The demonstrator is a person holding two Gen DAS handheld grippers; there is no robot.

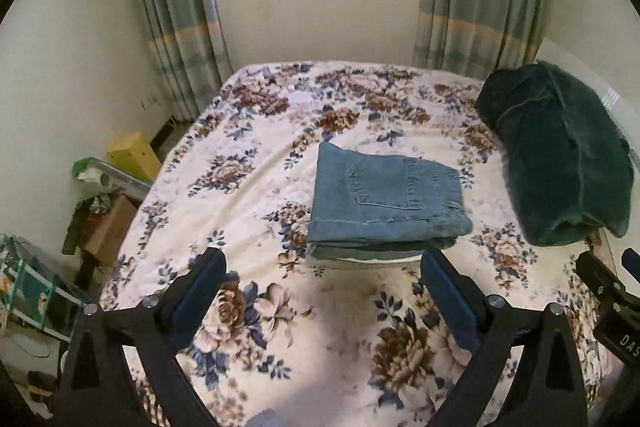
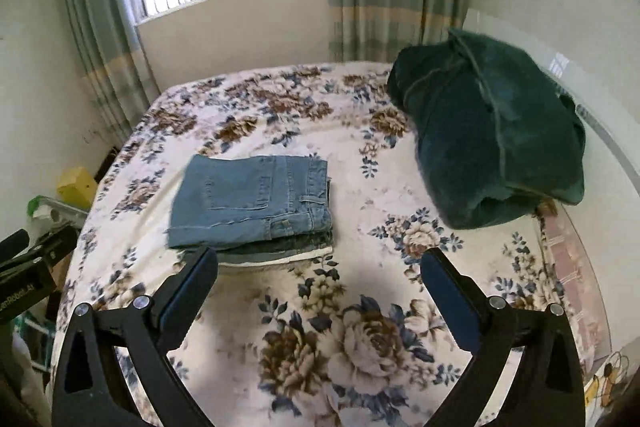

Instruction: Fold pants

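Note:
Blue denim pants [image 1: 384,201] lie folded in a compact rectangular stack on the floral bedspread [image 1: 280,307], a back pocket facing up. They also show in the right wrist view [image 2: 252,203]. My left gripper [image 1: 322,261] is open and empty, held above the bed just in front of the stack's near edge. My right gripper [image 2: 320,261] is open and empty, in front of and to the right of the stack. The right gripper's body shows at the right edge of the left wrist view [image 1: 612,291]. The left gripper's body shows at the left edge of the right wrist view [image 2: 28,267].
A dark green folded blanket [image 1: 560,155] sits at the bed's right side, also in the right wrist view [image 2: 492,131]. A yellow box [image 1: 134,155], cardboard box [image 1: 108,227] and clutter stand left of the bed. Window and curtains [image 1: 180,27] are behind.

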